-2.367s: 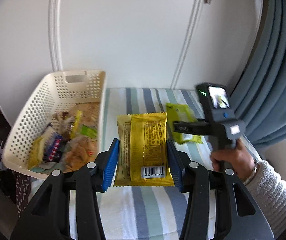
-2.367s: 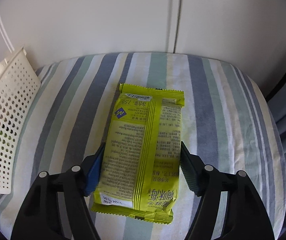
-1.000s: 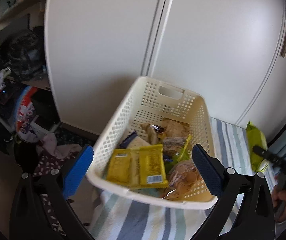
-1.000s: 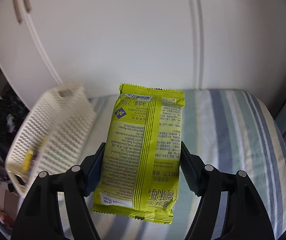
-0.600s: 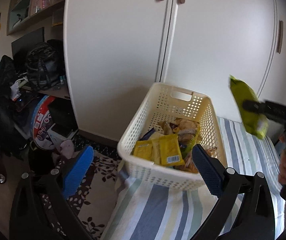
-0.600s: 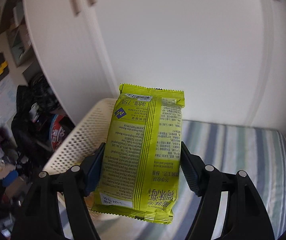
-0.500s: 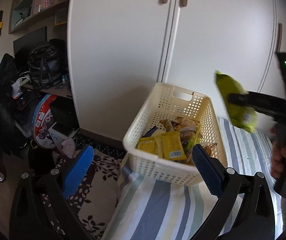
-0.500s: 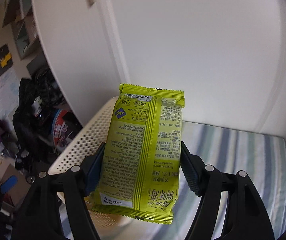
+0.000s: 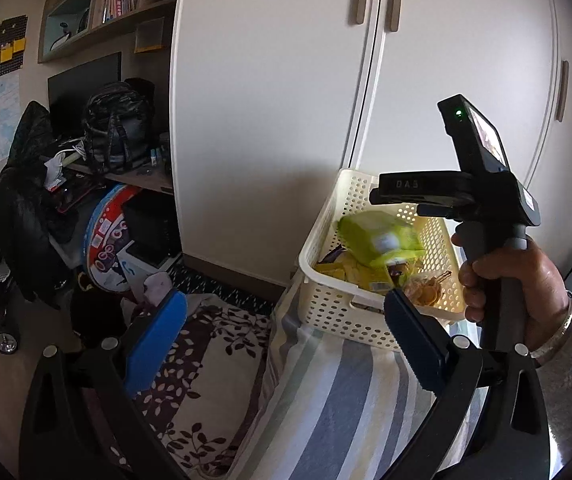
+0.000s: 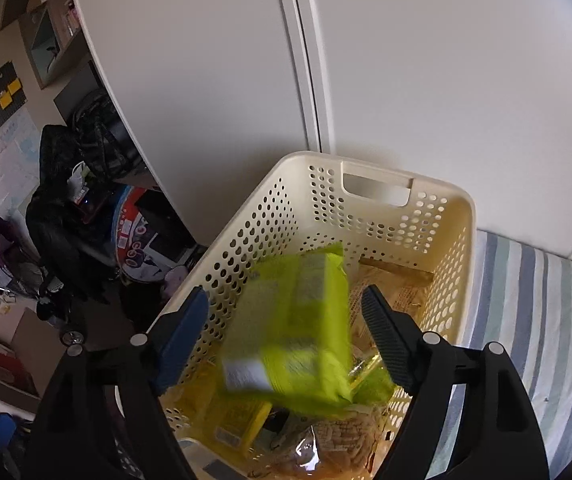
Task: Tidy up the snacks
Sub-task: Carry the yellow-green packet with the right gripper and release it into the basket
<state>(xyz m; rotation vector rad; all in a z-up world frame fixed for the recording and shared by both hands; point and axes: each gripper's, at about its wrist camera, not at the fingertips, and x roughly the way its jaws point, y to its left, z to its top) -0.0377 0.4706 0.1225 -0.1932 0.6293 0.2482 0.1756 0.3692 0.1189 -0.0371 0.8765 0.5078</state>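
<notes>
Both grippers' fingers spread, empty. Green packet (image 10: 297, 328) blurred between right gripper (image 10: 286, 336) pads, above basket (image 10: 377, 176). Could tumble over near rim if bouncing off heaped snacks.

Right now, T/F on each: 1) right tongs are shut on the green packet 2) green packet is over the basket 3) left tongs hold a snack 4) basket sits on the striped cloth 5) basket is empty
1) False. The right tongs are open; the blurred green packet is loose between them.
2) True. It is above the cream basket.
3) False. The left tongs are open and hold nothing.
4) True. The basket rests on the striped cloth.
5) False. A yellow packet and other snacks lie inside.
</notes>
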